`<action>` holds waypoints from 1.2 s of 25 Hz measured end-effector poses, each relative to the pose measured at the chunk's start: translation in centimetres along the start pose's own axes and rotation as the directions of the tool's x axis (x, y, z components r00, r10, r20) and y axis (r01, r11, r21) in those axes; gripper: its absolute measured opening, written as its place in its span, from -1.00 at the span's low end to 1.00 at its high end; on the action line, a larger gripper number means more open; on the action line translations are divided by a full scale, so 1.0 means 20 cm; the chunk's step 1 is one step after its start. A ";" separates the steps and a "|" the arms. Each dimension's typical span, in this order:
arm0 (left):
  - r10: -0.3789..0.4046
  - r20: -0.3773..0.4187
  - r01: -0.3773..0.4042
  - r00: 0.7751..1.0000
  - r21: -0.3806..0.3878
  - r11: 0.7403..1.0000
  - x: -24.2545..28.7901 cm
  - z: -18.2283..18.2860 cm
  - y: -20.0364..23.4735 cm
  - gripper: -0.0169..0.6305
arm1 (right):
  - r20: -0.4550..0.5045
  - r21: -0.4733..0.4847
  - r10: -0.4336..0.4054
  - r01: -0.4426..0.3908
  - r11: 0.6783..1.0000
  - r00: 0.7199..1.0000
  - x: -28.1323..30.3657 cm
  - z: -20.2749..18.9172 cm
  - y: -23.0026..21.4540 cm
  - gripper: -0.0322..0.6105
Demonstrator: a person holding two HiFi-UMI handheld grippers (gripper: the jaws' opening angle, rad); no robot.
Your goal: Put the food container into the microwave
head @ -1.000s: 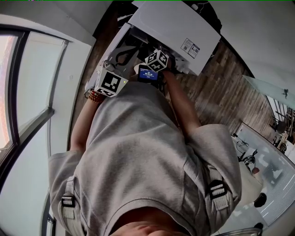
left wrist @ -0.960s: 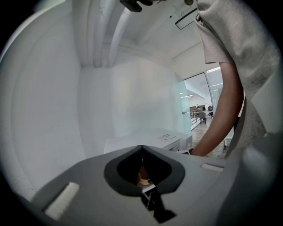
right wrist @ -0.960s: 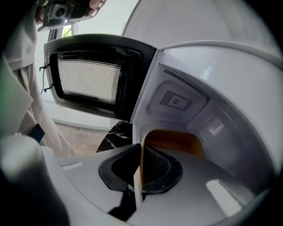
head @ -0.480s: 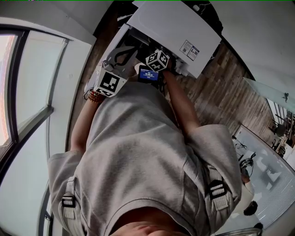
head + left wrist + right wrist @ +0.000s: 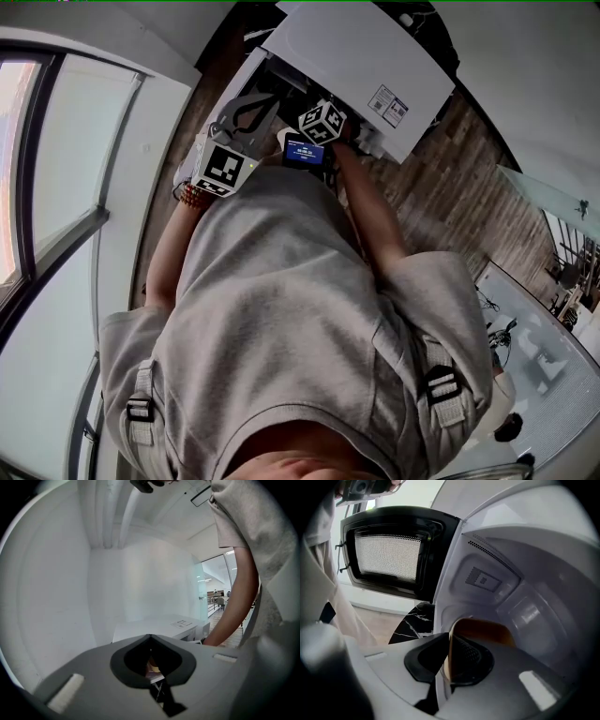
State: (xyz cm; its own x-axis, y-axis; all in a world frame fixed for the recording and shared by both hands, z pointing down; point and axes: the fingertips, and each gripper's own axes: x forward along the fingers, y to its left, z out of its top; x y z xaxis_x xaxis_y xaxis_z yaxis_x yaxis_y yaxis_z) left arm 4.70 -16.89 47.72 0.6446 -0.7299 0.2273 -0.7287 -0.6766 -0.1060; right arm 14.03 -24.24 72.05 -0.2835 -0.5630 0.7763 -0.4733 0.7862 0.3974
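My right claw (image 5: 449,641) clamped on thin rim of translucent brown-tinted plastic food container (image 5: 487,632), dead ahead at 12 o'clock. Container sits within pale cavity of white boxy microwave (image 5: 525,573); cannot tell if it touches cavity floor. Black mesh-windowed microwave door (image 5: 386,555) swung open at 10 o'clock. My left claw (image 5: 150,638) pinched together, tips meeting, facing white wall (image 5: 56,573). My grey shirt (image 5: 262,522) at 2 o'clock there.

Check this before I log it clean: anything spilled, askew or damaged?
Nothing stands out: the right hand-held gripper grips the food container by its wall inside the open microwave; no spill or damage shows.
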 end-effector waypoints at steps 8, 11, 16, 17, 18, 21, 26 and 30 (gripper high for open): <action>-0.006 -0.009 0.006 1.000 0.013 1.000 -0.03 0.00 -0.01 -0.95 | 0.022 -0.006 -0.030 0.030 1.000 0.999 -0.03 0.04 0.00 -0.72; -0.013 -0.006 0.013 1.000 0.014 1.000 -0.04 0.01 -0.03 -0.95 | 0.031 0.001 -0.033 0.033 0.999 0.999 -0.05 0.06 0.01 -0.68; -0.040 -0.003 0.040 0.999 0.023 0.999 -0.03 0.01 -0.07 -0.95 | 0.045 0.001 -0.030 0.030 1.000 0.999 -0.09 0.08 0.03 -0.65; -0.044 -0.001 0.044 0.999 0.026 0.999 -0.04 0.02 -0.08 -0.95 | 0.046 0.002 -0.033 0.033 0.999 0.998 -0.09 0.08 0.03 -0.65; -0.049 0.001 0.049 0.999 0.029 0.998 -0.05 0.02 -0.09 -0.95 | 0.047 0.007 -0.036 0.036 0.999 0.998 -0.11 0.08 0.03 -0.65; -0.061 0.006 0.061 0.998 0.032 0.998 -0.06 0.02 -0.11 -0.95 | 0.047 0.018 -0.039 0.038 0.999 0.998 -0.14 0.08 0.05 -0.65; -0.088 0.018 0.088 0.996 0.033 0.996 -0.06 0.04 -0.15 -0.95 | 0.044 0.026 -0.048 0.047 0.999 0.998 -0.17 0.04 0.08 -0.65; -0.106 0.016 0.106 0.994 0.039 0.994 -0.08 0.03 -0.19 -0.95 | 0.041 0.029 -0.054 0.052 0.998 0.998 -0.21 0.02 0.10 -0.65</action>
State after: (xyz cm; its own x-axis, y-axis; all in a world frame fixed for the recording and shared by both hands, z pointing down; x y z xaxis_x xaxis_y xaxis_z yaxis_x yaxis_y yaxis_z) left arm 6.56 -13.23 47.16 0.7220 -0.6553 0.2219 -0.6469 -0.7532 -0.1196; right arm 13.97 -20.46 69.35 -0.2913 -0.6143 0.7333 -0.5117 0.7478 0.4231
